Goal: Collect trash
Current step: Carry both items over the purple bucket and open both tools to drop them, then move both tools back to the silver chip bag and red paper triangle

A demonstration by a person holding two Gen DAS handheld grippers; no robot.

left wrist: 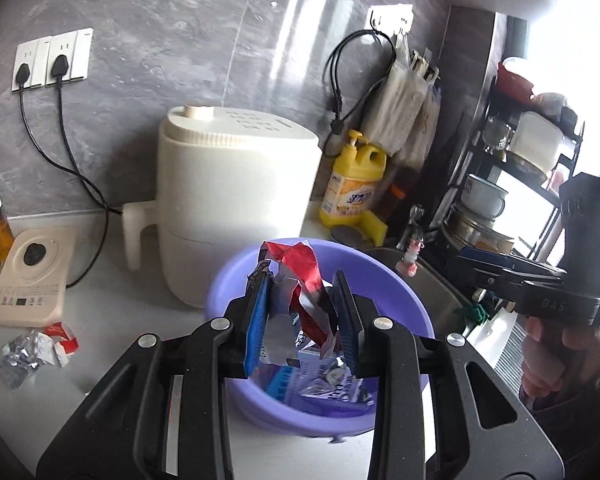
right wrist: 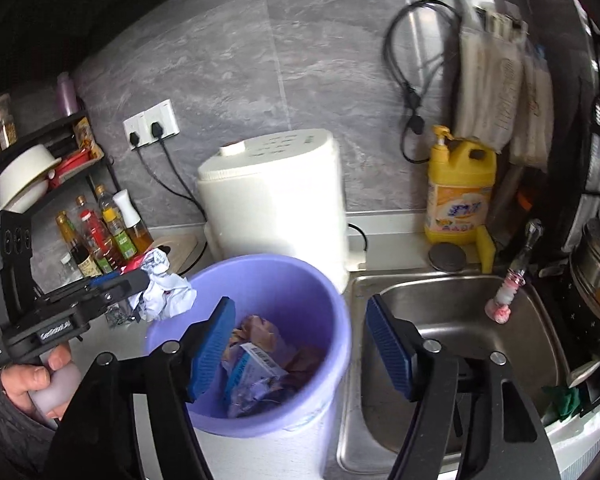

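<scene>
My left gripper (left wrist: 300,300) is shut on a crumpled red and silver wrapper (left wrist: 300,276) and holds it above the purple bin (left wrist: 412,304). The bin holds several wrappers and packets (left wrist: 320,380). In the right wrist view the left gripper (right wrist: 140,280) shows at the left with the white and silver wrapper (right wrist: 164,288) at the bin's rim (right wrist: 340,320). My right gripper (right wrist: 296,340) is open and empty over the bin's right side. More crumpled foil and red trash (left wrist: 36,352) lies on the counter at the left.
A white appliance (left wrist: 236,200) stands behind the bin. A steel sink (right wrist: 452,344) lies right of it, with a yellow detergent bottle (right wrist: 460,196) behind. Oil bottles (right wrist: 100,236) and a shelf stand at the left. A beige induction base (left wrist: 32,280) sits on the counter.
</scene>
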